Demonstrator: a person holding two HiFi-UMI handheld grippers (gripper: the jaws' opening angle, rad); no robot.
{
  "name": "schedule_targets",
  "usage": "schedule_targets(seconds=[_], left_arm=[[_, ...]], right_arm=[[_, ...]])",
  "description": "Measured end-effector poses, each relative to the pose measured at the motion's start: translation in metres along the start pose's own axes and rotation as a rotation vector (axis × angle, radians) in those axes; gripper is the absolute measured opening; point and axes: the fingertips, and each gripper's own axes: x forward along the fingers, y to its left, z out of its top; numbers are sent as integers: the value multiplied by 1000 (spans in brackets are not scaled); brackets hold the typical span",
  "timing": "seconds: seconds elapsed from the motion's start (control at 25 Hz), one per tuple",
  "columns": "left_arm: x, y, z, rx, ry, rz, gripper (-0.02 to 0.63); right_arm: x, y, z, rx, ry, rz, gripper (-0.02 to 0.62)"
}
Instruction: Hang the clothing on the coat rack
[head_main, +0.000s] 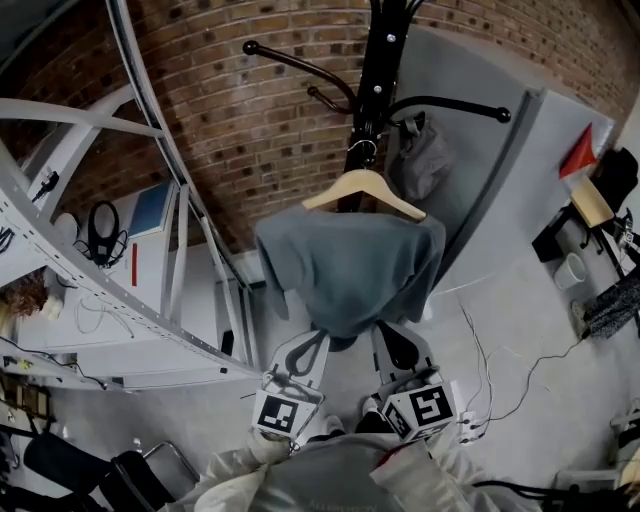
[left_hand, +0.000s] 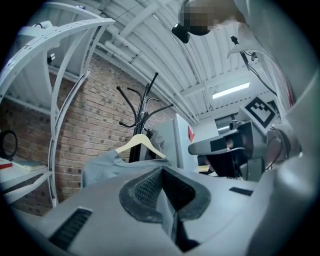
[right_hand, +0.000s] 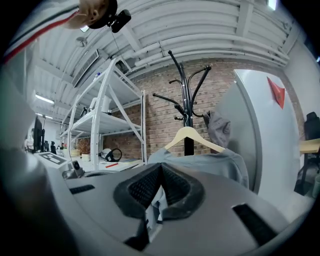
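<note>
A grey-blue shirt (head_main: 350, 265) hangs on a wooden hanger (head_main: 365, 190) in front of the black coat rack (head_main: 378, 70). The hanger's hook sits close to the rack's pole; I cannot tell whether it rests on a peg. My left gripper (head_main: 318, 338) is shut on the shirt's lower edge at the left. My right gripper (head_main: 392, 340) is shut on the same edge at the right. In the left gripper view, cloth shows pinched between the shut left gripper (left_hand: 163, 172) pads. The right gripper (right_hand: 160, 169) pinches cloth in the same way. The shirt (right_hand: 210, 162) and hanger (right_hand: 189, 136) rise beyond it.
A second grey garment (head_main: 425, 160) hangs on the rack. White shelving (head_main: 100, 290) with headphones (head_main: 100, 235) stands left. A tall grey cabinet (head_main: 500, 170) stands right of the rack. Cables (head_main: 480, 370) lie on the floor, a mug (head_main: 570, 270) sits at right, and a chair (head_main: 150, 470) is at bottom left.
</note>
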Motion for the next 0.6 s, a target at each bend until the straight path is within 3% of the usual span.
schedule_targets(seconds=[0.6], left_arm=[[3, -25, -10, -49, 66, 57, 8]], right_arm=[[-24, -8, -4, -3, 9, 35, 25]])
